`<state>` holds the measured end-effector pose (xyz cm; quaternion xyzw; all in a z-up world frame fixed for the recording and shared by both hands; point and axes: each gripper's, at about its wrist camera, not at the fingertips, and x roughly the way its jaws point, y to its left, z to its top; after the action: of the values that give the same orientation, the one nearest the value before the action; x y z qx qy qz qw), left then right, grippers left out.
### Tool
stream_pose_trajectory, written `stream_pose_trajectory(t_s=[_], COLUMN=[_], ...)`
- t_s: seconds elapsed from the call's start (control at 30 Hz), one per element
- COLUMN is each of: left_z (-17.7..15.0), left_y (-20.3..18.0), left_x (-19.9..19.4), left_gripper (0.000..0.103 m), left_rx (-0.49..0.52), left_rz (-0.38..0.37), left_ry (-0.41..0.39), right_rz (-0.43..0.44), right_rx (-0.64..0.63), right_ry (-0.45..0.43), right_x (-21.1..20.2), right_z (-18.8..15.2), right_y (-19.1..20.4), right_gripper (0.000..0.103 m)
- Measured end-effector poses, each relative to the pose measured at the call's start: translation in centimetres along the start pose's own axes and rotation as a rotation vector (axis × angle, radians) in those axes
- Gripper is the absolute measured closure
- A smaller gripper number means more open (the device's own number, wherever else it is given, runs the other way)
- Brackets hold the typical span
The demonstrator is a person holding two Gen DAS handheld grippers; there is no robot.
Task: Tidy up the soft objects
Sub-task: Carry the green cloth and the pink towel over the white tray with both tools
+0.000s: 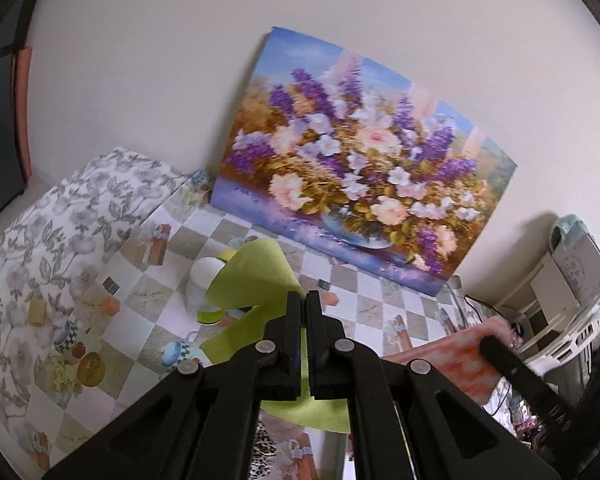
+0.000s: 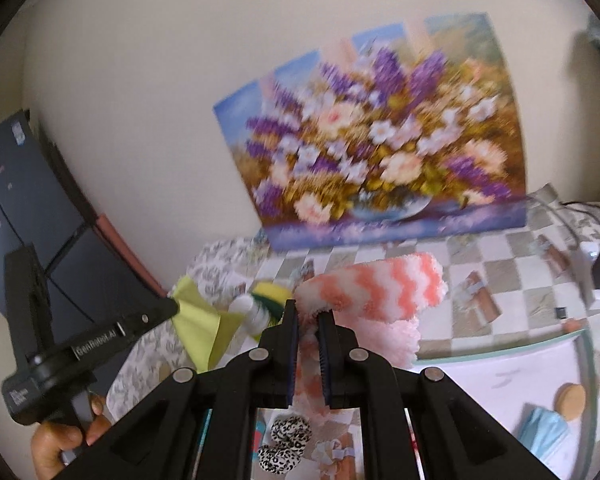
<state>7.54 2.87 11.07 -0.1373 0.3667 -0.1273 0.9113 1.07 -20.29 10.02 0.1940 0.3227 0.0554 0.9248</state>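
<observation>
My left gripper (image 1: 304, 300) is shut on a lime green cloth (image 1: 256, 276) and holds it above the checkered table; it also shows in the right wrist view (image 2: 174, 306) with the green cloth (image 2: 198, 326) hanging from it. My right gripper (image 2: 308, 312) is shut on a fluffy pink and white zigzag cloth (image 2: 380, 288), lifted off the table; that cloth shows at the lower right of the left wrist view (image 1: 448, 356). A white and yellow sponge-like item (image 1: 208, 276) lies under the green cloth. A leopard-print scrunchie (image 2: 286, 442) lies below the right gripper.
A flower painting (image 1: 360, 164) leans on the wall behind the table. A floral cushion (image 1: 40, 240) lies at the left. A white rack (image 1: 556, 312) stands at the right. A white tray (image 2: 512, 372) holds a blue cloth (image 2: 544, 430) and a round cork piece (image 2: 570, 398).
</observation>
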Motion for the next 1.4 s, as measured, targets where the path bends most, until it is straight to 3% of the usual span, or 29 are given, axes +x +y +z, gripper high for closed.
stream_pose_trajectory(t_s=[0.13,0.33,0.73,1.03,1.4], left_z=[-0.4,-1.5,-6.0,-10.6,-13.0], left_y=[-2.3,-6.7,-15.9,-19.9,-17.3], left_x=[-0.5,-0.2,2.3,6.6,12.5], left_gripper=[0.101,0.101,0.101,0.101,0.101], left_rx=[0.045,0.134,0.325,0.429,0.356], left_rz=[-0.031,-0.076,-0.174,-0.189,-0.113], left_ry=[-0.002,0.017,0.14,0.3,0.411], right_rz=[-0.033,-0.172,-0.395,-0.42,-0.414], right_rx=[0.02,0.048,0.157,0.248,0.312], right_ry=[-0.071,-0.132,-0.157,-0.057,0.13], right_x=[-3.2,-7.2,-12.9,-11.5,-5.5], right_z=[0.9,1.5,1.0,0.0,-2.4], right_y=[-1.3,-3.9,-10.3,-13.7,-17.1], right_gripper=[0.093,0.093,0.093,0.093,0.093])
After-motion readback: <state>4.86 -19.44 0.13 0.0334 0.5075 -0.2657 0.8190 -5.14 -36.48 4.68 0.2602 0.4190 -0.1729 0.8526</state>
